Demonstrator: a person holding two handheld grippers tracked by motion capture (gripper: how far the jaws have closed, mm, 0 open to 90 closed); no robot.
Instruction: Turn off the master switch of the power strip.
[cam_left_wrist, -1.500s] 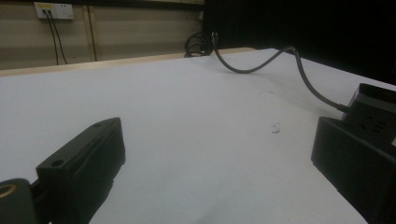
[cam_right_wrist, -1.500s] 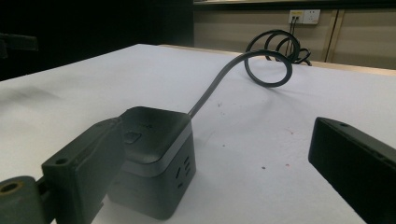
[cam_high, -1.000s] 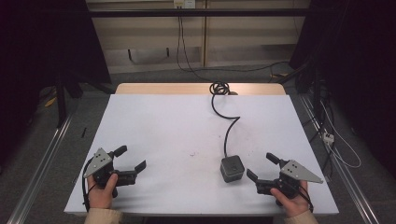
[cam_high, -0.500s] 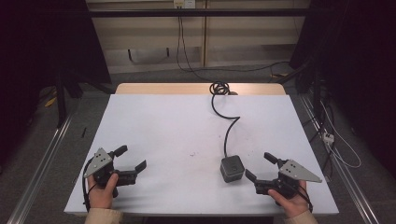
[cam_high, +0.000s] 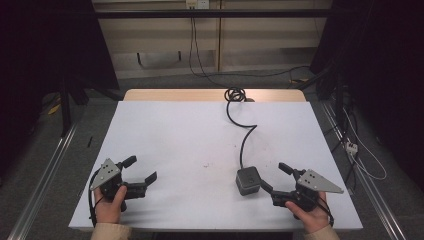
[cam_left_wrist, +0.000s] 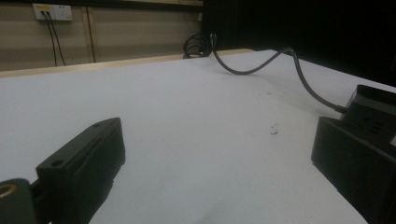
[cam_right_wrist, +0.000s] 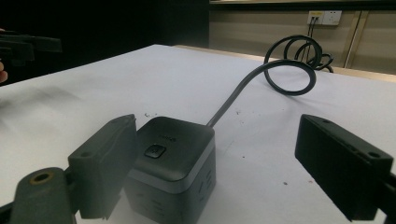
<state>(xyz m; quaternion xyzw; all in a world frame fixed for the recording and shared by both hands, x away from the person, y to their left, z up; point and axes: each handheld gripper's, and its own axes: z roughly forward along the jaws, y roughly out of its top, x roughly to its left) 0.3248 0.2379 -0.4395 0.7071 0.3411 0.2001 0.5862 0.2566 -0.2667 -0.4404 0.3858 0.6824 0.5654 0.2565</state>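
- we see a white table (cam_high: 200, 135) with a grey cube (cam_high: 248, 180) sitting near its front edge, right of centre.
- the cube looks like a power block: a dark top with a small button (cam_right_wrist: 155, 151), a paler band below it, and slots on the side faces.
- a dark cable (cam_high: 245, 140) leaves the cube's far side, snakes across the table and ends in a coil (cam_high: 235, 94) at the far edge.
- our right gripper (cam_high: 274, 179) rests at the front right of the table, held in the right hand (cam_high: 309, 215), pointing left toward the cube.
- its jaws are spread wide and hold nothing; in the right gripper view the left jaw stands just beside the cube's near corner, perhaps touching it, though the blur there keeps us from being sure.
- the other jaw stands well apart from the cube, over bare table.
- our left gripper (cam_high: 139, 172) rests at the front left, held in the left hand (cam_high: 110, 205), well apart from the cube.
- its jaws are wide apart too, with nothing between them but bare tabletop.
- in the left gripper view the cube (cam_left_wrist: 373, 109) shows partly behind the right-hand jaw, with the cable (cam_left_wrist: 261, 70) running off toward the far edge.
- a few dark specks (cam_high: 207, 164) mark the table between the two grippers.
- wall sockets (cam_right_wrist: 326, 17) show on the panel beyond the table.
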